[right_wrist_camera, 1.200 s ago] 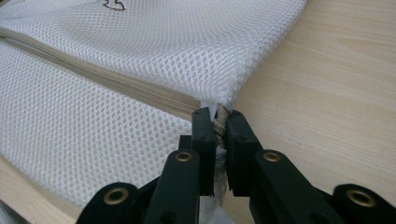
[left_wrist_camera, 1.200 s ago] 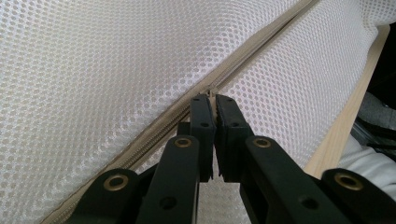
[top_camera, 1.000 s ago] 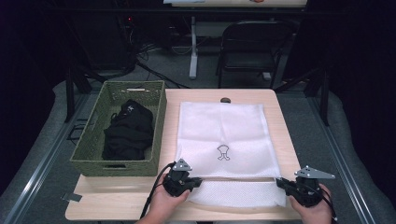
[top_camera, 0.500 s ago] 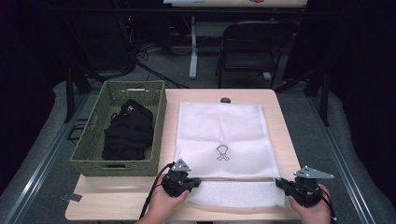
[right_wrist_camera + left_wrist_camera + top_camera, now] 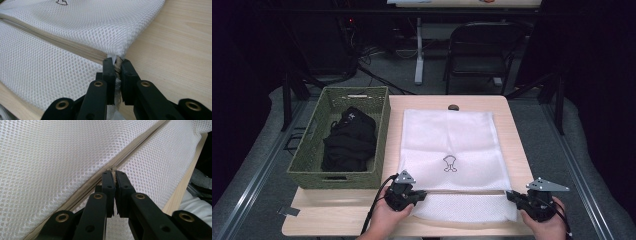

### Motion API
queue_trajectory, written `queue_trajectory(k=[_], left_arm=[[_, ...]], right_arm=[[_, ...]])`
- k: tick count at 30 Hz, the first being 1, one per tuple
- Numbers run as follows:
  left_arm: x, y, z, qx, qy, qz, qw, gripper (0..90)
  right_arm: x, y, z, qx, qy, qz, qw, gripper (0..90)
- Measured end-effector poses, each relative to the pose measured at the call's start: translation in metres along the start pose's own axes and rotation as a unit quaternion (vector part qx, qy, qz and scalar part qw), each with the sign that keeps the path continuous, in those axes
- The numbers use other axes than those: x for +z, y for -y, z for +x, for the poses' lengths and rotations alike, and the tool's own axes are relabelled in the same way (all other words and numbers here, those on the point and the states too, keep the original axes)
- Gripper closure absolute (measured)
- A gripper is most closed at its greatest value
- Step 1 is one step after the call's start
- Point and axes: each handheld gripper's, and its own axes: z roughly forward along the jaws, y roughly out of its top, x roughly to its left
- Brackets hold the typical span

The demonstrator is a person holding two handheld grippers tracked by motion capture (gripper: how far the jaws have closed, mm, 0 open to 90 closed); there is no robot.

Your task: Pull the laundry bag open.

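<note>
A white mesh laundry bag [image 5: 447, 160] lies flat on the light wooden desk [image 5: 512, 130], its small printed figure [image 5: 450, 163] near the middle and a beige zipper [image 5: 462, 191] running straight across it close to the near edge. The person's left tool [image 5: 418, 195] sits at the left end of that zipper line, and from its own view the two black jaws are pressed nearly together on the zipper pull [image 5: 113, 170], right where the beige tape [image 5: 82, 188] meets the netting. The right tool [image 5: 514, 196] is at the opposite end, at the bag's right edge; up close, its jaws are narrowed onto the end of the zipper [image 5: 118, 62], where a bit of beige tape and a tuft of white mesh stick out between them, bare desk [image 5: 180, 50] just beside. Both hands [image 5: 387, 220] rest on the desk's near edge behind the tools. To the left of the bag, just beside it, stands a green woven basket [image 5: 382, 145] holding a heap of black clothing [image 5: 349, 142]. A small dark knob [image 5: 453, 107] sits at the far edge of the desk.
</note>
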Motion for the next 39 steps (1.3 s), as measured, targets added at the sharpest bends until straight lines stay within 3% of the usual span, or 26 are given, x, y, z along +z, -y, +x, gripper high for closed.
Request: queue_trajectory(k=[2, 5, 7, 11, 13, 20, 24, 25, 26, 27, 28, 31, 36, 39], left_arm=[[-0.004, 0.002, 0.006, -0.010, 0.005, -0.002, 0.9999, 87.3], [-0.009, 0.006, 0.009, -0.016, 0.000, -0.001, 0.9999, 87.3], [-0.013, 0.008, 0.011, -0.020, 0.000, -0.003, 0.9998, 87.3], [-0.016, 0.010, 0.011, -0.019, -0.008, -0.004, 0.9998, 87.3], [-0.020, 0.012, 0.013, -0.018, -0.012, -0.003, 0.9997, 87.3], [-0.032, 0.024, 0.023, -0.037, -0.024, -0.006, 0.9990, 87.3], [-0.038, 0.026, 0.022, -0.030, -0.028, -0.003, 0.9992, 87.3], [-0.039, 0.027, 0.023, -0.025, -0.042, -0.002, 0.9988, 87.3], [-0.042, 0.028, 0.025, -0.020, -0.050, 0.003, 0.9985, 87.3], [-0.044, 0.031, 0.029, -0.032, -0.049, -0.001, 0.9983, 87.3], [-0.047, 0.034, 0.033, -0.044, -0.046, -0.005, 0.9979, 87.3], [-0.052, 0.040, 0.037, -0.056, -0.044, -0.007, 0.9974, 87.3], [-0.057, 0.042, 0.038, -0.050, -0.050, -0.006, 0.9974, 87.3], [-0.058, 0.045, 0.038, -0.051, -0.050, -0.006, 0.9974, 87.3]], right_arm=[[0.000, 0.000, -0.002, -0.005, 0.019, 0.002, 0.9998, 83.8], [0.001, 0.002, -0.010, 0.025, -0.003, -0.002, 0.9997, 83.9], [0.002, 0.001, -0.009, 0.011, 0.006, 0.002, 0.9999, 83.9], [0.002, -0.001, -0.005, 0.006, 0.002, -0.002, 1.0000, 83.9], [0.002, 0.000, -0.005, -0.001, 0.012, 0.002, 0.9999, 83.8], [0.000, 0.002, -0.014, 0.016, 0.013, 0.000, 0.9998, 83.8], [0.000, 0.001, -0.011, 0.010, 0.008, 0.002, 0.9999, 83.8], [0.001, 0.001, -0.010, 0.008, 0.006, 0.001, 0.9999, 83.9], [0.001, 0.001, -0.009, 0.004, 0.018, 0.004, 0.9998, 83.9], [0.000, 0.001, -0.009, -0.005, 0.036, 0.007, 0.9993, 84.0], [-0.001, 0.002, -0.012, 0.000, 0.038, 0.005, 0.9993, 83.9], [-0.004, 0.005, -0.023, 0.043, 0.005, -0.004, 0.9991, 83.9], [-0.002, 0.002, -0.017, 0.019, 0.019, -0.001, 0.9996, 83.9], [-0.001, 0.002, -0.017, 0.022, 0.014, 0.000, 0.9997, 83.9]])
